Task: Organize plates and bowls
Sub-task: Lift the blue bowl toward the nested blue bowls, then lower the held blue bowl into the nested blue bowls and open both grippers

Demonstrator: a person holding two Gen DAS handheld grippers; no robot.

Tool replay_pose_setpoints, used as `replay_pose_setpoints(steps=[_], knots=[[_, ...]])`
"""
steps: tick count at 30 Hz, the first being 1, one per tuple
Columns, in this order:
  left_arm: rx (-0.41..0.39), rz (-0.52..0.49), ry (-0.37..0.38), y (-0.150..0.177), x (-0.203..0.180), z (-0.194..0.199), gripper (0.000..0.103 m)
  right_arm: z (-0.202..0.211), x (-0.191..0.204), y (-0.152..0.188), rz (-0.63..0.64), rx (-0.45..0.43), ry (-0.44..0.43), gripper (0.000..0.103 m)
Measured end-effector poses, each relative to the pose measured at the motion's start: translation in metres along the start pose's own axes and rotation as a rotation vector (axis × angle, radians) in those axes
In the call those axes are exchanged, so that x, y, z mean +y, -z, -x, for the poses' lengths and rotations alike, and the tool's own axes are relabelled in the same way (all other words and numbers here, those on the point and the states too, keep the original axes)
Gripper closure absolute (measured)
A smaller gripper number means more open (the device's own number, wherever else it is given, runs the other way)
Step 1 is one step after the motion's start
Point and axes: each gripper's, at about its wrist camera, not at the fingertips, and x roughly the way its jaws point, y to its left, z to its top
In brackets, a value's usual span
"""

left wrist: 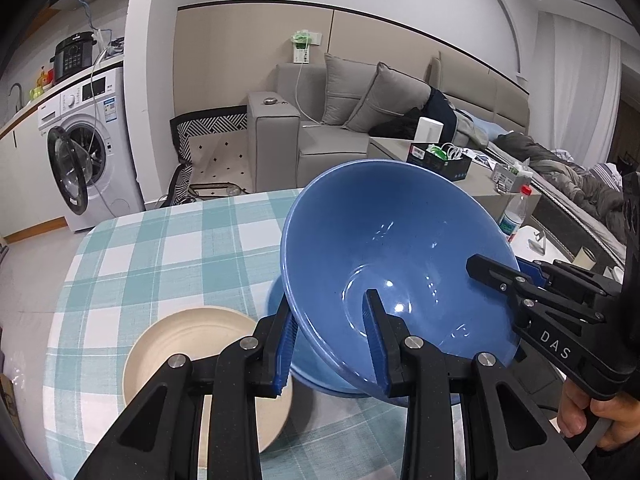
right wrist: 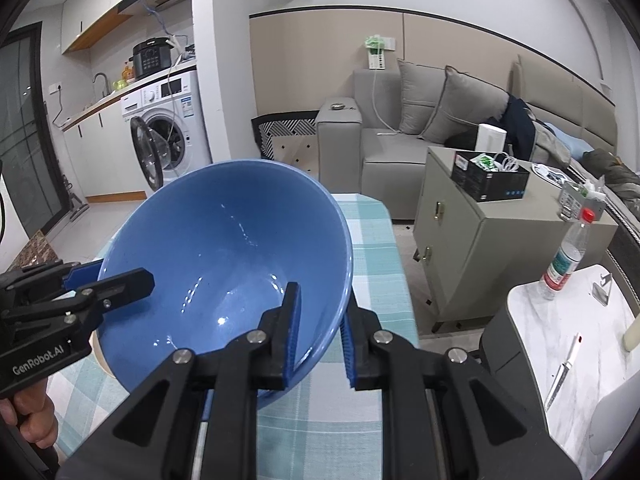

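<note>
A large blue bowl (left wrist: 392, 248) is held tilted above the checked table, gripped on two sides of its rim. My left gripper (left wrist: 332, 344) is shut on its near-left rim, one finger inside and one outside. My right gripper (right wrist: 320, 332) is shut on the opposite rim; it shows in the left wrist view (left wrist: 504, 276) at the right. The bowl also fills the right wrist view (right wrist: 224, 256), where the left gripper (right wrist: 108, 280) clamps its left rim. A second blue dish (left wrist: 320, 384) lies under the bowl. A cream plate (left wrist: 168, 344) lies on the table at the near left.
The table has a teal checked cloth (left wrist: 160, 256). A white side table (right wrist: 568, 344) at the right carries a water bottle (right wrist: 564, 256) and a knife (right wrist: 562, 372). A grey cabinet (right wrist: 472, 240), a sofa and a washing machine (left wrist: 88, 148) stand beyond.
</note>
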Motion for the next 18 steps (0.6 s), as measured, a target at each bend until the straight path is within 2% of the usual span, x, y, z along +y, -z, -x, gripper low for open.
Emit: replay_pose_setpoints(steps=[18], knots=[[0.071,0.045,-0.019,0.014,0.029,-0.028,0.071,-0.035,0.022,0.005,0.029,0.065,-0.012,0.084]])
